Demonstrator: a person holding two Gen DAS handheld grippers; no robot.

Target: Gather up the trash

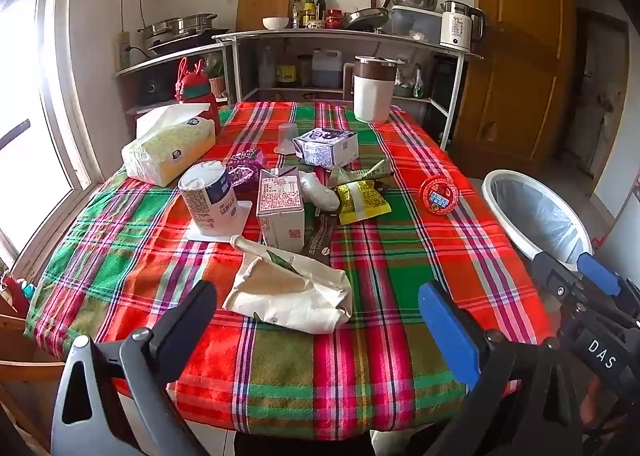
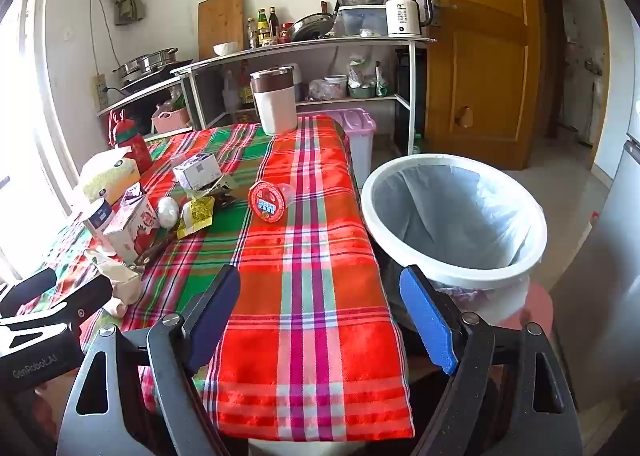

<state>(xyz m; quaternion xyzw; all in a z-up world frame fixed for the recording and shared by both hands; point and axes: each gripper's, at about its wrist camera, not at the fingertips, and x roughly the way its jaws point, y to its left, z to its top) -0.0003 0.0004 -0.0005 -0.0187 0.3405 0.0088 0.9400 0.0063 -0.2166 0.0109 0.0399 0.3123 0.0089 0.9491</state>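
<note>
Step in hand: the start of collection. Nothing is held; both grippers hang over the near edge of the tabletop [image 1: 400, 264], angled down.

Left gripper [image 1: 316, 308], lower centre of its view: fingers [image 1: 448, 336] spread wide, empty. Right gripper [image 2: 320, 316], lower centre of its view: fingers [image 2: 428, 320] likewise spread, empty, over bare cloth.

Trash, near to far in the left view:
- one crumpled paper bag [image 1: 288, 288], just beyond the left gripper;
- one brown wrapper [image 1: 320, 240], flat behind it;
- one pink carton [image 1: 280, 208], upright;
- one paper cup [image 1: 208, 196], on a white square;
- one white wad [image 1: 320, 192];
- one yellow packet [image 1: 360, 196];
- one red lid [image 1: 438, 192], apart to the right;
- one purple packet [image 1: 244, 170];
- one green wrapper [image 1: 360, 174];
- one small box [image 1: 326, 146];
- one clear cup [image 1: 288, 136], upturned.

One bin [image 2: 456, 224], lined and seemingly empty, stands at the right of the right view, just beside the tabletop.

Next move, as judged: bring the left gripper down on the bag, fingers astride it, and close.
</note>
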